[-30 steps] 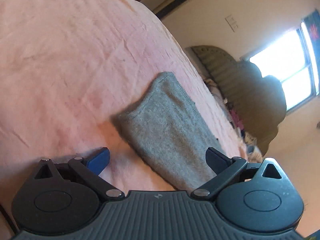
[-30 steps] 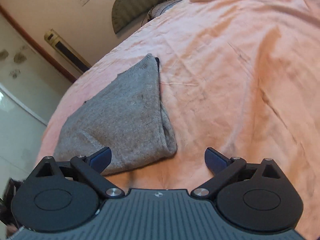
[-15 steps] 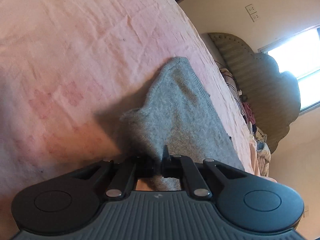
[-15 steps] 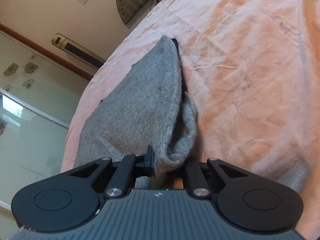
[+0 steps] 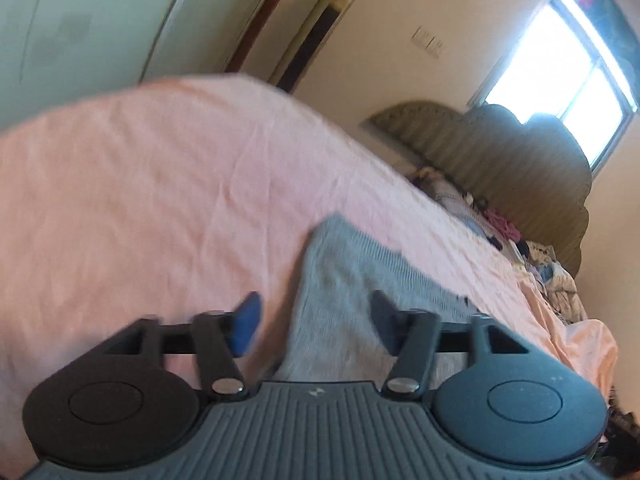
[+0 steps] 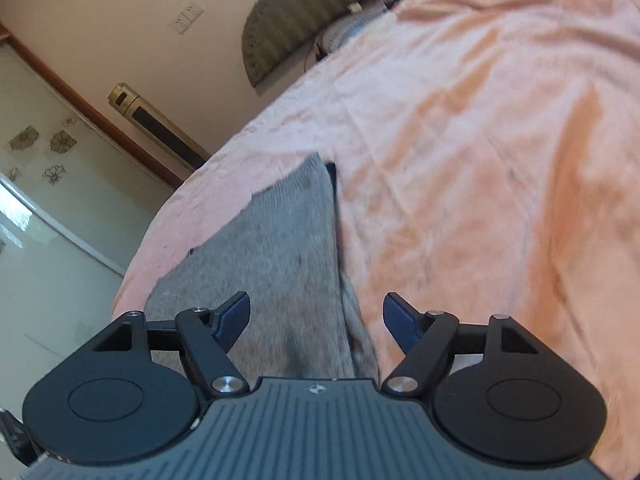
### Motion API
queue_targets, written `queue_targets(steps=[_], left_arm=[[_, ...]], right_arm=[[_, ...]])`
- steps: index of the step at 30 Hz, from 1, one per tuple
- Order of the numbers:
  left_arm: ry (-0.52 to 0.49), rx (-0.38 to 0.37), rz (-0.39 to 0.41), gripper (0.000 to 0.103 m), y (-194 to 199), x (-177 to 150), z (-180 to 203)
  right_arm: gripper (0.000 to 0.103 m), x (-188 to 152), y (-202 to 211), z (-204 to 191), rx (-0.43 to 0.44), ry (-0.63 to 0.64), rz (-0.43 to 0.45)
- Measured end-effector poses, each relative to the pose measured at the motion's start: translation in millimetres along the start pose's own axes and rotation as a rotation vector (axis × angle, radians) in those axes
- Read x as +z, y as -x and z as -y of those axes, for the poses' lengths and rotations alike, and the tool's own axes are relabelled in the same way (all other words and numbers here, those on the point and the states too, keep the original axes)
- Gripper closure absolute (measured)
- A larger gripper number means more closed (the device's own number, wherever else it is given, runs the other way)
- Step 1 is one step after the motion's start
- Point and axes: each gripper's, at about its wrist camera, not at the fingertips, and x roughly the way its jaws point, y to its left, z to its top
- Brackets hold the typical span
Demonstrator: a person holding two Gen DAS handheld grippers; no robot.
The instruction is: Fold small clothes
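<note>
You worked in a bedroom, over one bed covered by a wrinkled pink sheet, with one padded headboard at its far end below a bright window. A heap of mixed clothes lay against that headboard, and one tall gold-topped unit stood by the wall beside a wall socket plate. One gray knit garment lay folded on the sheet near the bed's edge. Your left gripper had its fingers opening, spread either side of the garment without pressing it. Your right gripper was opening too, gripping nothing. No writing could be read.
</note>
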Motion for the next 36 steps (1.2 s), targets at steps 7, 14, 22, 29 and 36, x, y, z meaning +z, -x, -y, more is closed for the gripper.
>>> queue_targets(steps=[7, 14, 22, 29, 36], left_arm=[[-0.420, 0.033, -0.128, 0.011, -145, 18, 94], [-0.537, 0.157, -0.259, 0.002, -239, 6, 103], [-0.492, 0.171, -0.227, 0.000, -232, 10, 100], [-0.559, 0.112, -0.238, 0.000, -191, -11, 100], [-0.508, 0.143, -0.215, 0.000, -204, -11, 88]], right_arm=[[0.031, 57, -123, -71, -0.021, 0.263, -0.066], [0.024, 48, -203, -80, -0.228, 0.501, -0.055], [0.012, 47, -197, -81, -0.215, 0.496, -0.036], [0.002, 16, -161, -90, -0.252, 0.530, -0.038], [0.000, 8, -168, -78, -0.247, 0.562, -0.030]])
